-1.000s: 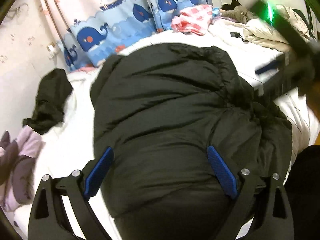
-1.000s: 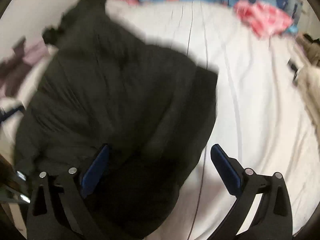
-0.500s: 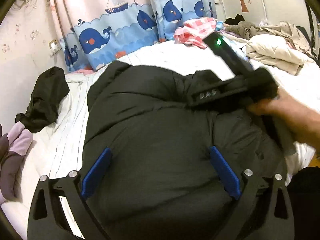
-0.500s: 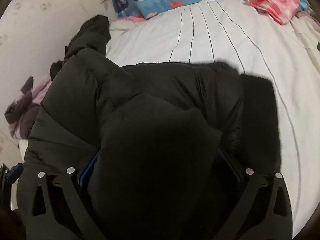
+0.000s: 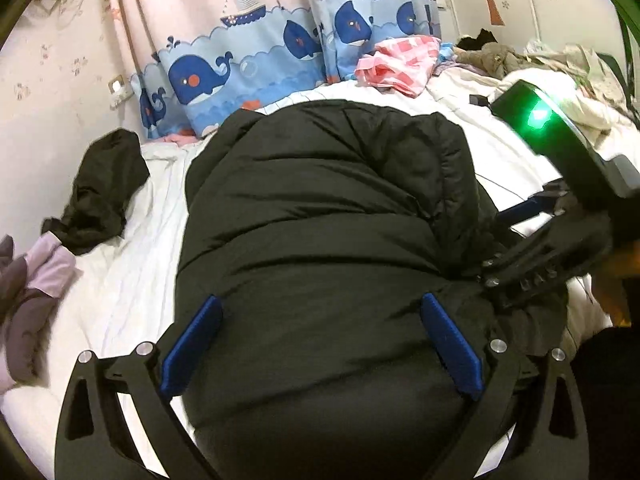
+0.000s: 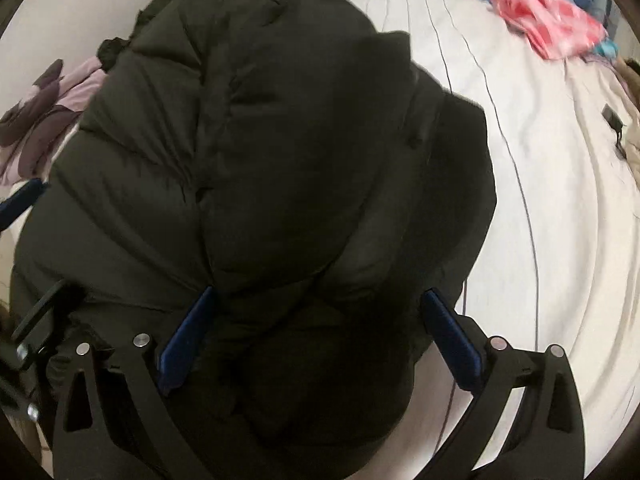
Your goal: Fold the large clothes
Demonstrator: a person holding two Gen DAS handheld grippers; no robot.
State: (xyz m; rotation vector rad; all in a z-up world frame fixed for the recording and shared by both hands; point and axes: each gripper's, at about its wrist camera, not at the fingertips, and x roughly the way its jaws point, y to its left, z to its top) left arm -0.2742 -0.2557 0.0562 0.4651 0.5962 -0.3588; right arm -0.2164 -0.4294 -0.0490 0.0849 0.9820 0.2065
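Note:
A large black puffer jacket (image 5: 320, 220) lies bunched on a white bed (image 5: 120, 280); it also fills the right wrist view (image 6: 260, 160). My left gripper (image 5: 320, 340) is open, its blue pads spread wide just above the jacket's near end. My right gripper (image 6: 320, 336) is open too, jaws wide over the jacket's near right part. The right gripper's body (image 5: 560, 220), with a green light, shows at the right edge of the left wrist view, beside the jacket. Part of the left gripper (image 6: 24, 200) shows at the left edge of the right wrist view.
A small black garment (image 5: 104, 192) and purple clothing (image 5: 28, 280) lie at the bed's left. A pink checked cloth (image 5: 400, 64) and beige clothes (image 5: 560, 80) lie at the far right. A whale-print curtain (image 5: 248, 72) hangs behind. Bare striped sheet (image 6: 540, 200) lies right of the jacket.
The right gripper has pulled back off the top of the jacket to its right side. A fold of jacket that filled its jaws now lies on the jacket. The left gripper stayed open.

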